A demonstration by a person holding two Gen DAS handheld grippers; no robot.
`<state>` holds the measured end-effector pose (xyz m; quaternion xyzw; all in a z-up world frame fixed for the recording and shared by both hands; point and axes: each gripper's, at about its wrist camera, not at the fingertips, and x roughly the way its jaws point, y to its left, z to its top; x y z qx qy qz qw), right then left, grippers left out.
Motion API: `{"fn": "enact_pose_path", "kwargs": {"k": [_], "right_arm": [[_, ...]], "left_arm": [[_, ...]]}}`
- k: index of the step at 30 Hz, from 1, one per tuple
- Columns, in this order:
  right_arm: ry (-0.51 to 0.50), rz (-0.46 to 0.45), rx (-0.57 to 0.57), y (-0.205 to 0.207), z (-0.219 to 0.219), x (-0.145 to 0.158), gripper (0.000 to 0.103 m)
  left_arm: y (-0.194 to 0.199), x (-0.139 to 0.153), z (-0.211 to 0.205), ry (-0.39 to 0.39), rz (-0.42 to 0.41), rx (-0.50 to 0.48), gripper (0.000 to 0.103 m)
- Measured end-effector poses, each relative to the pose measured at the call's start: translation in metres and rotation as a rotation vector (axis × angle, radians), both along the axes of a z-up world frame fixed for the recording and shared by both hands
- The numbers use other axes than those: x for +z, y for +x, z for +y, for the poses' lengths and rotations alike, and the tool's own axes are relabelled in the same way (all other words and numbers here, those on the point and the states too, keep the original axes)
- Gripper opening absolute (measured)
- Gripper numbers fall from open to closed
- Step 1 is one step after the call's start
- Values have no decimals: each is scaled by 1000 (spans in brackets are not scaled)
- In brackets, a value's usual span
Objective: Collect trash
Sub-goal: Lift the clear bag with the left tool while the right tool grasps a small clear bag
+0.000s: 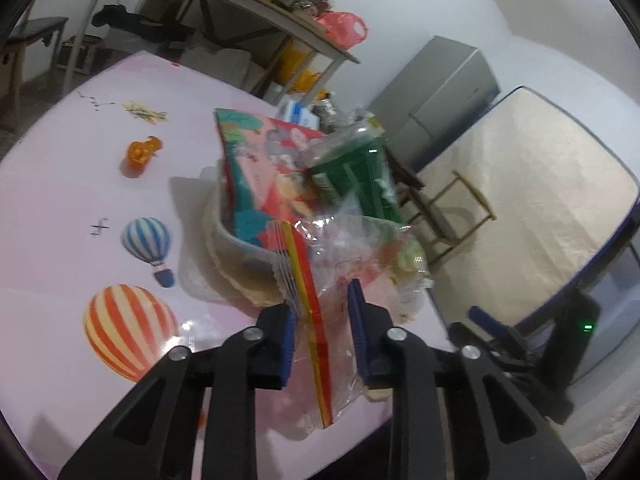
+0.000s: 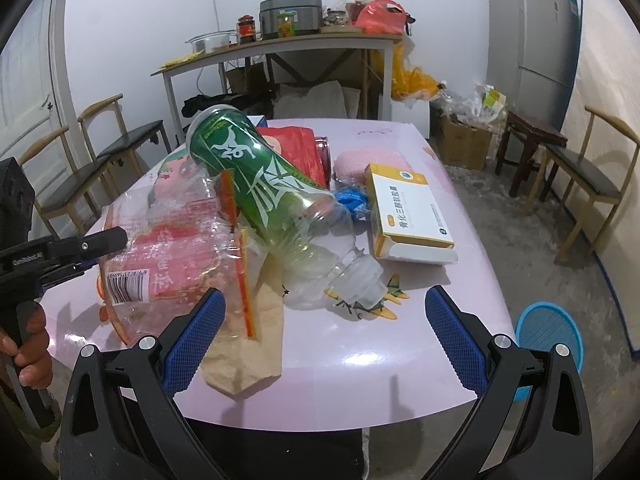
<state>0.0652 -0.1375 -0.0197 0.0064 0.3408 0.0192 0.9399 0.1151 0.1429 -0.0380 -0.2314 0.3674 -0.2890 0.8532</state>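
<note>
The left gripper has its jaws around the clear wrapper, the red-and-yellow seal strip running between the blue pads; whether they press it or stand slightly apart, I cannot tell. The right gripper hangs with jaws wide open, holding nothing, at the near edge of the pink surface. The green bottle lies tilted on the trash pile, neck toward the right gripper, base raised. Left of the bottle sits the clear wrapper, its barcode facing up, with the left gripper at its left edge. Under the bottle lies a brown paper bag. Right of the bottle is a white-and-orange box, with a blue wrapper between them
</note>
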Motion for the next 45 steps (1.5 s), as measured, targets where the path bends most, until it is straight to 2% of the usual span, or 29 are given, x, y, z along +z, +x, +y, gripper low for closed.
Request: {"fn": "enact_pose_path", "kwargs": {"k": [5, 12, 17, 20, 22, 26, 28, 31, 32, 38, 40, 45], "right_arm": [[-9, -13, -5, -4, 2, 4, 96], [-17, -28, 4, -9, 1, 11, 96], [-1, -29, 52, -13, 3, 12, 96], [58, 1, 100, -8, 8, 11, 95], [91, 16, 137, -2, 15, 10, 92], [155, 45, 222, 12, 35, 10, 90], [175, 55, 236, 20, 42, 9, 90], [84, 20, 263, 28, 59, 11, 89], [22, -3, 290, 31, 68, 12, 88], [-260, -60, 404, 44, 108, 3, 72], [-316, -58, 420, 50, 115, -2, 63], [-421, -44, 429, 57, 125, -15, 34]], "left_arm": [[-14, 9, 2, -91, -29, -69, 11], [-34, 27, 18, -229, -65, -107, 5], [-45, 42, 51, -386, -92, -85, 5], [-49, 52, 77, -470, -120, -38, 5], [-52, 57, 94, -481, -146, 17, 5], [-58, 61, 113, -408, -178, 118, 4], [-60, 58, 119, -401, -172, 136, 4], [-60, 50, 121, -369, -157, 159, 4], [-60, 47, 121, -358, -149, 163, 4], [-51, 34, 117, -331, -132, 169, 4], [-48, 31, 116, -331, -130, 166, 4], [-49, 29, 119, -331, -124, 167, 4]]}}
